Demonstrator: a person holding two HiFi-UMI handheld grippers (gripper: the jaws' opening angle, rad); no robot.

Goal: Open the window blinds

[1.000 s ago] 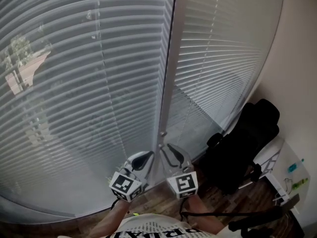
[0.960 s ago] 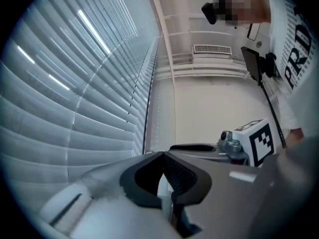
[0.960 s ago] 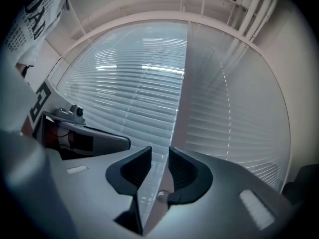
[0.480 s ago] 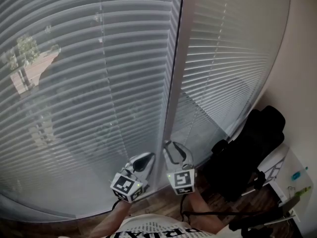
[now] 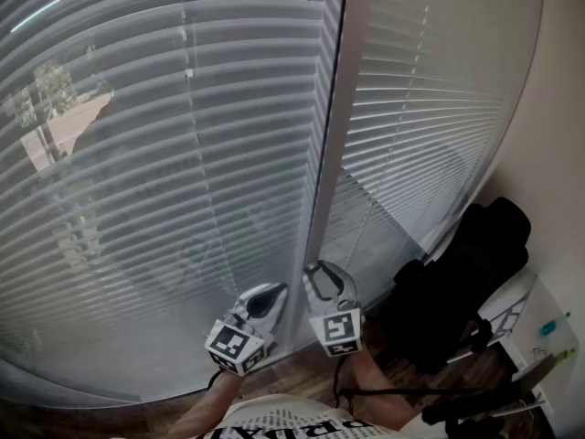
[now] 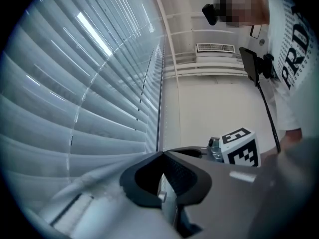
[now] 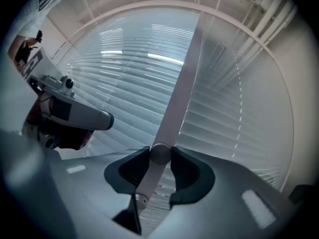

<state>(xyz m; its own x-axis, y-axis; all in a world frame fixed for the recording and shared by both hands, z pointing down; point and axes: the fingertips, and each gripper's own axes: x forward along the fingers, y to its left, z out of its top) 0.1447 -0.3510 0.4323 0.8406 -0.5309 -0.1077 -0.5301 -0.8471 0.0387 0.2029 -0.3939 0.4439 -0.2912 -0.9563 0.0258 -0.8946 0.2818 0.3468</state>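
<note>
Cool, dim daylight filters in through the pale grey horizontal slatted blinds point(image 5: 183, 154), and the room side stays murky. In the head view a warm sunlit patch glows between slats at the left, while the bulky black shape point(image 5: 462, 273) by the wall sinks to a silhouette without detail. White glare streaks run along the upper slats in the left gripper view. Wide lenses bow every slat, and both gripper views darken to black at the corners. The white round-tipped wand point(image 7: 159, 154), close to the lens, is soft, as is the near foreground.
</note>
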